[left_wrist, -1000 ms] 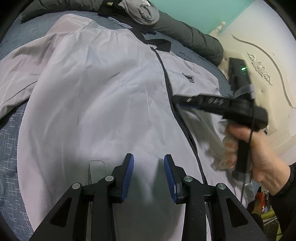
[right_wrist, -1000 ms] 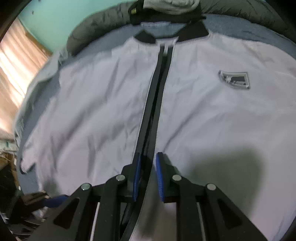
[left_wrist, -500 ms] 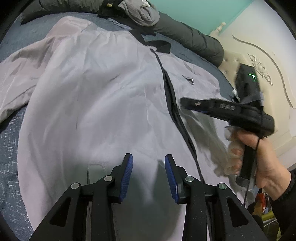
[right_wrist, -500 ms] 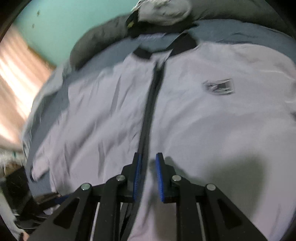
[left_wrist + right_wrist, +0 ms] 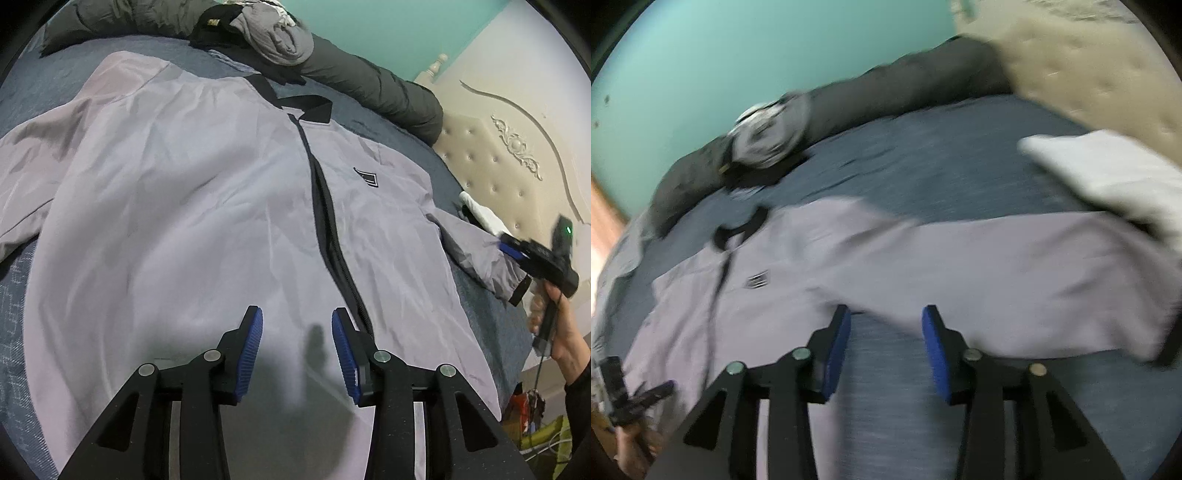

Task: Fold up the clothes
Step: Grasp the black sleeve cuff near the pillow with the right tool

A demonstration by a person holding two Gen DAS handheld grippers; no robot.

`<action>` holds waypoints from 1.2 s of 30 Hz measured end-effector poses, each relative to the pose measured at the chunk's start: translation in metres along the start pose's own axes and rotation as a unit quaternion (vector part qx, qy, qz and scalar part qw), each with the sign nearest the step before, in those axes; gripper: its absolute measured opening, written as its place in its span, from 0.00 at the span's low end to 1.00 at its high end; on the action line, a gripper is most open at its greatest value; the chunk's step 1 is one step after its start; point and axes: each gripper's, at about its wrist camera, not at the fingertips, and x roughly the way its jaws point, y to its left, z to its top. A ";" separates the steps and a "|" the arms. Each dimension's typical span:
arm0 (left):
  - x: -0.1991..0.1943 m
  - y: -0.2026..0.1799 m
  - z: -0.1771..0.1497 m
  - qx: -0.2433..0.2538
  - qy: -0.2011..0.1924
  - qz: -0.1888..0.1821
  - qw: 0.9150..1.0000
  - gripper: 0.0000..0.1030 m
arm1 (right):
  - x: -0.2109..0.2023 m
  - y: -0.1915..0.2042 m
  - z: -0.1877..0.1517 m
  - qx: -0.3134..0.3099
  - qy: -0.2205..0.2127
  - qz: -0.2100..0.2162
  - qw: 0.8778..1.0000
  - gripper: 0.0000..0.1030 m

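Grey zipped jacket (image 5: 207,206), flat on bed

- One light grey jacket (image 5: 207,206) spread flat on the bed, with one chest badge (image 5: 366,177) and two sleeves.
- One bed (image 5: 942,155).
- One dark padded coat (image 5: 369,85) along the far edge.
- One grey bundle (image 5: 275,35) on it.
- One white folded item (image 5: 1108,162).
- Two grippers: left gripper (image 5: 297,345), right gripper (image 5: 885,349).
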 end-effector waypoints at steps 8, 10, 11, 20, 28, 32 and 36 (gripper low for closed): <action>0.020 -0.019 0.005 0.014 0.003 0.004 1.000 0.42 | -0.050 -0.109 -0.018 0.052 -0.040 -0.092 0.994 0.58; 0.024 -0.024 0.005 0.017 0.004 0.005 1.000 0.42 | -0.055 -0.128 -0.024 0.062 -0.046 -0.109 0.991 0.62; 0.025 -0.026 0.006 0.018 0.004 0.006 1.000 0.42 | -0.055 -0.134 -0.025 0.065 -0.049 -0.115 0.990 0.62; 0.044 -0.038 0.007 0.033 0.011 0.011 0.999 0.42 | -0.048 -0.184 -0.036 0.088 -0.066 -0.145 0.983 0.75; 0.051 -0.041 0.010 0.038 0.015 0.013 0.999 0.42 | -0.040 -0.212 -0.040 0.097 -0.075 -0.126 0.984 0.83; 0.054 -0.044 0.008 0.045 0.016 0.017 0.999 0.42 | -0.037 -0.219 -0.037 0.096 -0.086 -0.091 0.988 0.83; 0.057 -0.046 0.008 0.049 0.018 0.019 0.998 0.42 | -0.032 -0.218 -0.033 0.084 -0.080 -0.086 0.990 0.83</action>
